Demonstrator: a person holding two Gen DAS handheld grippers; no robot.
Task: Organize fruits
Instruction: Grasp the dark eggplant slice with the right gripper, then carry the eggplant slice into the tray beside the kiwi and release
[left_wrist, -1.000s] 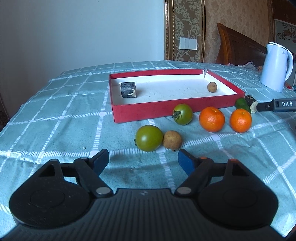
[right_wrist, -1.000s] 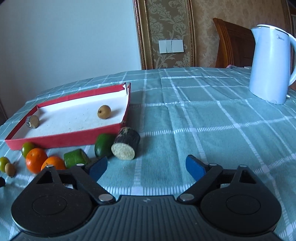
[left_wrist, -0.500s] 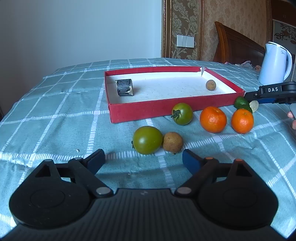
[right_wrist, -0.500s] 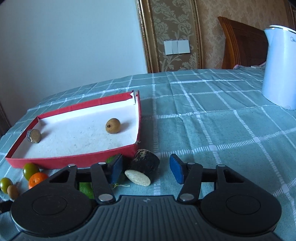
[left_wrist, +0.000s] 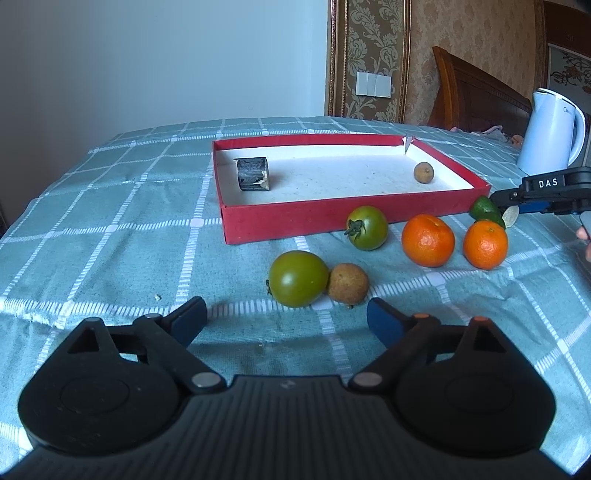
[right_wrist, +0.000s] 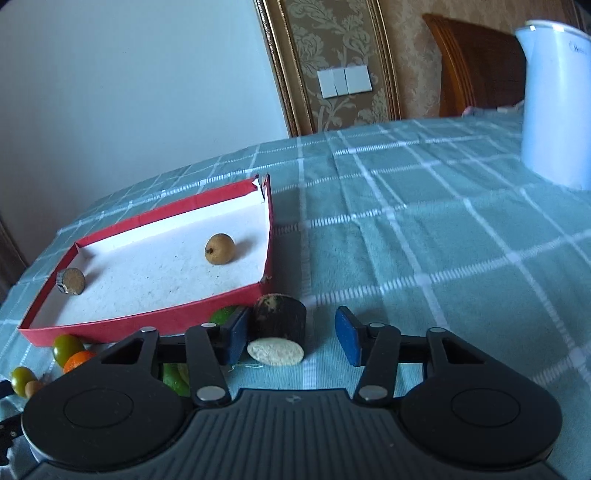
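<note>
Two green pieces (right_wrist: 221, 314) beside the right gripper (right_wrist: 291, 336) are mostly hidden: one peeks over its left finger (right_wrist: 236, 338) against the red tray (right_wrist: 147, 317) wall, another shows only through the linkage lower down. In the left wrist view the same gripper is cut off at the frame edge, with a bit of the person's hand (left_wrist: 584, 242) behind it. Kettle (right_wrist: 557, 99) is cropped in the right wrist view.

Dark-skinned stub with pale cut face (right_wrist: 279, 332) lies on its side just outside the tray's near right corner, long axis running toward the camera, cut face nearest. It sits between the right jaws, which are closing; left finger looks to touch it, right finger (right_wrist: 347, 341) is clear with a gap, so no grip yet.

Left gripper (left_wrist: 286, 319) hovers over the checked tablecloth (left_wrist: 110, 240), jaws wide and opening, nothing between them. Just ahead: a green tomato (left_wrist: 297, 278) touching a small brown round fruit (left_wrist: 348, 283). Further on, a second green tomato (left_wrist: 367, 228) near the tray's front wall, then two mandarins (left_wrist: 428, 240) to the right, apart from each other.

In the tray: another dark stub (left_wrist: 253, 174) at the near left, on its side, and a small brown fruit (left_wrist: 423, 172) at the far right. The middle of the tray floor is free. Open cloth to the right of the stub and left of the tray.
</note>
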